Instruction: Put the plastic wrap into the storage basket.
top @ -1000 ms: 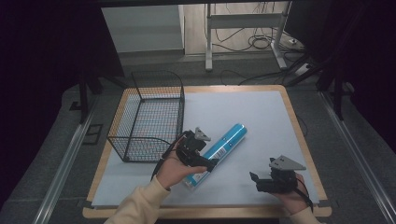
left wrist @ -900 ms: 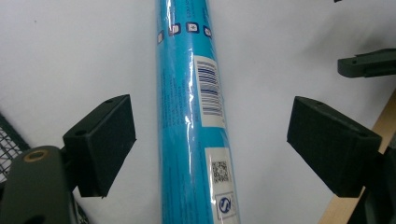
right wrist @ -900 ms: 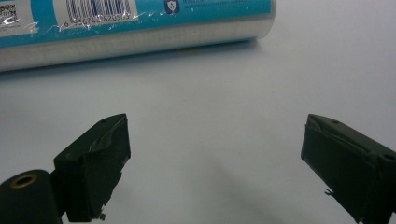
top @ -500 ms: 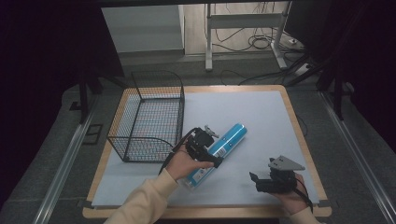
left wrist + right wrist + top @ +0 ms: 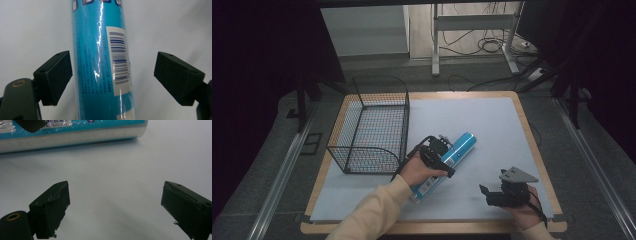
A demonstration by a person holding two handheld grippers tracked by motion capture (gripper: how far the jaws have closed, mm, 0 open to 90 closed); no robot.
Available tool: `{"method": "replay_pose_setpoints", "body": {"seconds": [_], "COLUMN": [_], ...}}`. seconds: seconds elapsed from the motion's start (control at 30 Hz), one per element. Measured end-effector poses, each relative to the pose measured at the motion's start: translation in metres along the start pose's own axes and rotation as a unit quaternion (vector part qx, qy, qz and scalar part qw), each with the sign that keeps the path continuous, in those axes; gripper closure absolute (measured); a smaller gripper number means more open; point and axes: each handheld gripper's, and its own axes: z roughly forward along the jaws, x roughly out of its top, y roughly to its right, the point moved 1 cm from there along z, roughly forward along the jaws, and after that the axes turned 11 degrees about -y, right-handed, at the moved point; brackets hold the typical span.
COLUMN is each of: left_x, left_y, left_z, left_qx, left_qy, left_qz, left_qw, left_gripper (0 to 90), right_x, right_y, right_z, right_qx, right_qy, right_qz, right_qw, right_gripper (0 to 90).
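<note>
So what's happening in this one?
A person works at a table with a tool in each hand. The left tool is set over a blue tube that lies on the grey mat, with its jaws open on either side and a gap showing on the barcode side, so nothing is gripped yet. The right tool rests open and apart near the table's front edge. A wire basket stands to the tube's left.
</note>
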Motion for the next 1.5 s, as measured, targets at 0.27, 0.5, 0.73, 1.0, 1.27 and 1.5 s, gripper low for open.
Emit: {"method": "replay_pose_setpoints", "body": {"seconds": [0.27,0.5,0.73,1.0,1.27,1.5], "left_x": [0.013,0.018,0.021,0.023,0.029,0.032], "left_y": [-0.001,-0.003,-0.008,-0.010,-0.005,-0.001], "left_z": [0.009,0.019,0.028,0.034,0.032,0.022], "left_qx": [0.007,0.014,0.011,0.006,0.025,0.024], "left_qy": [-0.024,-0.045,-0.066,-0.091,-0.124,-0.129], "left_qz": [-0.003,-0.010,-0.020,-0.022,0.007,0.025], "left_qw": [0.9997,0.9989,0.9975,0.9956,0.9920,0.9910], "left_gripper": [15.4,15.9,18.7,30.5,31.1,31.4], "right_x": [0.000,-0.001,-0.001,-0.001,0.000,-0.001], "right_y": [0.000,0.001,0.001,0.002,0.003,0.005], "right_z": [0.001,0.000,0.000,0.001,-0.001,-0.003], "right_qx": [-0.001,-0.003,-0.007,-0.011,-0.015,-0.017], "right_qy": [-0.003,-0.002,-0.005,-0.009,-0.002,0.003], "right_qz": [-0.002,-0.003,-0.004,-0.003,-0.004,-0.001], "right_qw": [1.0000,1.0000,1.0000,0.9999,0.9999,0.9999], "right_gripper": [8.5,8.5,8.6,8.6,8.8,8.9]}}
